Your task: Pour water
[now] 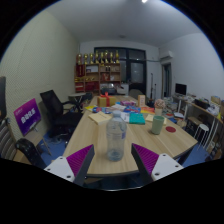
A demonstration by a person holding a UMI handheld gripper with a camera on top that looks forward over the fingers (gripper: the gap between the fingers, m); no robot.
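Gripper (111, 160) held clear bottle (115, 135) upright between fingers — both purple pads (80, 162) pressed against its sides. Wooden table (100, 135) below. Green cup (158, 124) stood beyond fingers, ahead to right, likely pour target. Risk: smooth bottle slipping or twisting in pads once tilted — water spilling across table short of cup.
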